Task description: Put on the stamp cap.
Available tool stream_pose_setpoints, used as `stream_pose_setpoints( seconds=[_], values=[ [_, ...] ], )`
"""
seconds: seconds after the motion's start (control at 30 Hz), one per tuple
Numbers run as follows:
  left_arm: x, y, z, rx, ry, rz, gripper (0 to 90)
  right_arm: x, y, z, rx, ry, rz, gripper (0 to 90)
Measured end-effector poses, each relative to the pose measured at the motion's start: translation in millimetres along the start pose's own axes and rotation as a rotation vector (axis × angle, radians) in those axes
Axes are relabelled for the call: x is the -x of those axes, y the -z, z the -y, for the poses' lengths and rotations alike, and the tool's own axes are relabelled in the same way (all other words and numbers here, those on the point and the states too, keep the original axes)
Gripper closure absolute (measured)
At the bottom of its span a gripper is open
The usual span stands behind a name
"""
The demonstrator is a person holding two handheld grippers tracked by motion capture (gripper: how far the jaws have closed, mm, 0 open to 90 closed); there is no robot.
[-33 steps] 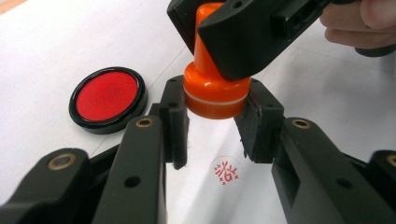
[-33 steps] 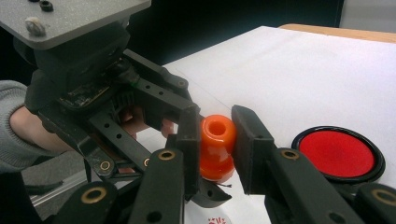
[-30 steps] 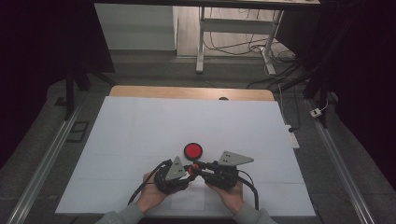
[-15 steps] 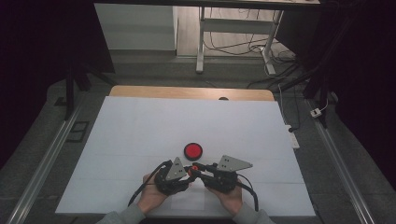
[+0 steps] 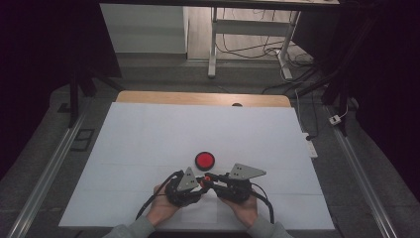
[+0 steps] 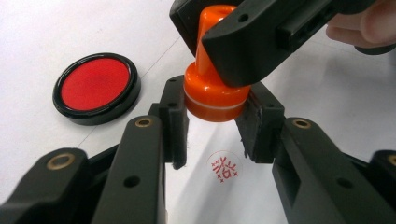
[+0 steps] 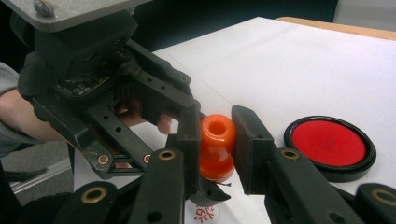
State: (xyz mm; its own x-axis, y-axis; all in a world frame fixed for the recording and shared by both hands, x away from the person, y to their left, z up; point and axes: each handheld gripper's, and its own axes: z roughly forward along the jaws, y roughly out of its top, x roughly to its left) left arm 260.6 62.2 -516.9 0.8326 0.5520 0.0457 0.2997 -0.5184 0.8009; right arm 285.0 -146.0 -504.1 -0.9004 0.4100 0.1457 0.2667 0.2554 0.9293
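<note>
Both hands low at near edge of counter [image 5: 148, 129], tongs tip to tip. Left tongs [image 6: 212, 122] clamp the orange stamp [image 6: 215, 93] at its base; right tongs [image 7: 215, 140] clamp its handle. Stamp hangs upright just above paper, over a red imprint [image 6: 224, 167]. Red ink pad [image 5: 204, 160] sits just beyond.

An orange stamp [image 6: 215, 91], a red ink pad [image 6: 95, 87] rimmed black, a red imprint [image 6: 224, 167] on white paper [image 5: 148, 134].
</note>
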Motion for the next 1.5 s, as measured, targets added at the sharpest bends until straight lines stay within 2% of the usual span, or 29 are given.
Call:
stream_pose_setpoints(
  seconds=[0.8, 1.23, 1.5],
  values=[
    [-2.1, -4.9, 1.6, -0.013, 0.024, 0.011, 60.2, 1.3, -1.1, 1.0, -0.003, -0.014, 0.002, 72.9],
    [-5.6, -4.6, 2.1, -0.031, 0.044, 0.014, 38.8, 2.0, -0.4, 0.6, 0.003, -0.017, 0.000, 72.9],
    [-6.8, -2.7, 2.3, -0.033, 0.046, 0.021, 31.5, 3.4, 1.0, -0.1, 0.011, -0.024, 0.000, 72.9]
  ],
)
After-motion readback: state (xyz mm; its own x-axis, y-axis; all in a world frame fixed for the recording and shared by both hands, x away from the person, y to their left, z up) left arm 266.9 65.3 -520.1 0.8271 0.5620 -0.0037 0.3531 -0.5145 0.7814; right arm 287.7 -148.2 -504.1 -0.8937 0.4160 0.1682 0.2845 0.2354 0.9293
